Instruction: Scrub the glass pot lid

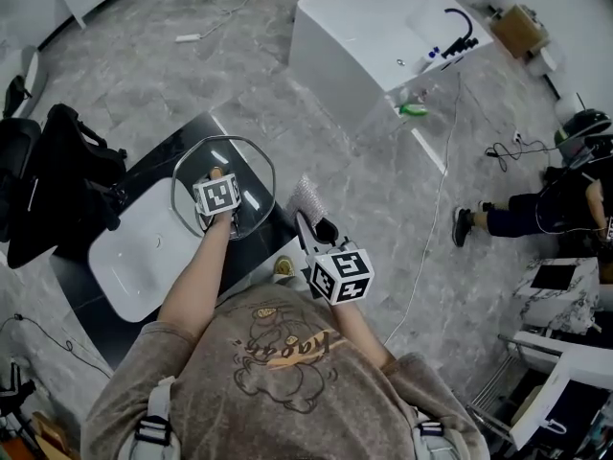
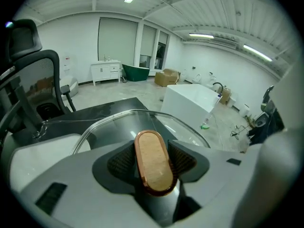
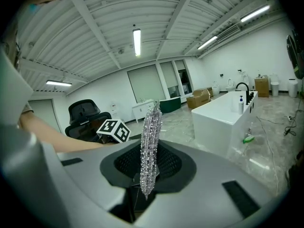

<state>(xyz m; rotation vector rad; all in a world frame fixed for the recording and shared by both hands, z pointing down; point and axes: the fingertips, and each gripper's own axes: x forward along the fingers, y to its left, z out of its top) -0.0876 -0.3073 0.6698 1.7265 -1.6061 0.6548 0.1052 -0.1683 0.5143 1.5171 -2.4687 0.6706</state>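
Note:
The glass pot lid [image 1: 247, 175] hangs over the black counter [image 1: 163, 166], next to the white basin [image 1: 124, 257]. My left gripper [image 1: 216, 180] is shut on the lid's oval wood-and-copper knob [image 2: 153, 161], and both pads [image 2: 124, 161] touch its sides. In the left gripper view the lid's glass [image 2: 118, 122] spreads out beyond my left gripper [image 2: 152, 167]. My right gripper [image 1: 311, 220] is to the right of the lid, apart from it. It is shut on a silvery mesh scrubber [image 1: 306, 197], which stands upright between the jaws. In the right gripper view the scrubber [image 3: 150, 141] rises from my right gripper [image 3: 148, 170].
A black office chair [image 1: 48, 180] stands left of the counter. A white bathtub [image 1: 383, 36] with a black faucet [image 1: 462, 29] sits far ahead. A person [image 1: 536, 209] sits on the floor at the right, with cables [image 1: 436, 218] running nearby.

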